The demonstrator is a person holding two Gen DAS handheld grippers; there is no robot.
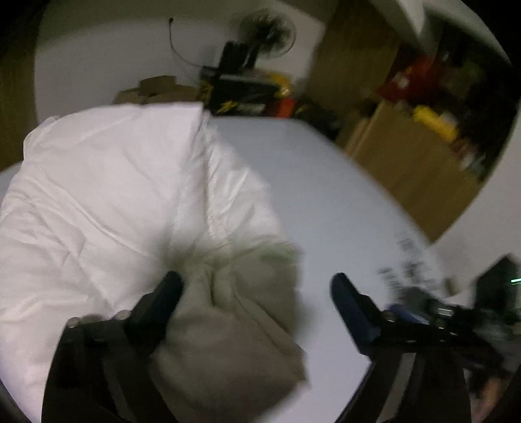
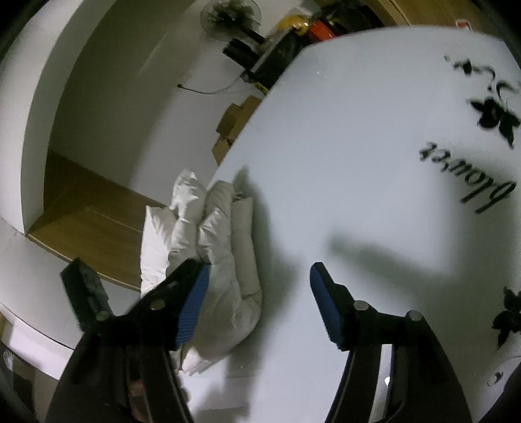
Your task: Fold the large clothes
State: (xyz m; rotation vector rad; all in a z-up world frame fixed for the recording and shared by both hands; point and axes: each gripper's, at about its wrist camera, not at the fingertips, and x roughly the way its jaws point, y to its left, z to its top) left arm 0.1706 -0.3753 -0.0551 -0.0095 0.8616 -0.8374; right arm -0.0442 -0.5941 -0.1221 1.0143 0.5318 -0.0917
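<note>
A white puffy jacket (image 1: 107, 195) lies bundled on the white table (image 1: 325, 195). In the left wrist view it fills the left half, and a shaded fold of it bulges up between my fingers. My left gripper (image 1: 257, 289) stands wide open over that fold; the left finger (image 1: 169, 293) is against the cloth and the right finger (image 1: 345, 299) is over bare table. In the right wrist view the jacket (image 2: 224, 260) is a long roll along the table's left edge. My right gripper (image 2: 257, 286) is open beside it, with its left finger (image 2: 192, 302) over the roll and nothing gripped.
The table (image 2: 358, 146) carries black flower prints and lettering (image 2: 469, 175) at its right side. Behind it stand a fan (image 1: 267, 29), cardboard boxes (image 1: 156, 88), a black and yellow box (image 1: 237, 94) and a wooden cabinet (image 1: 413, 169) with cluttered shelves.
</note>
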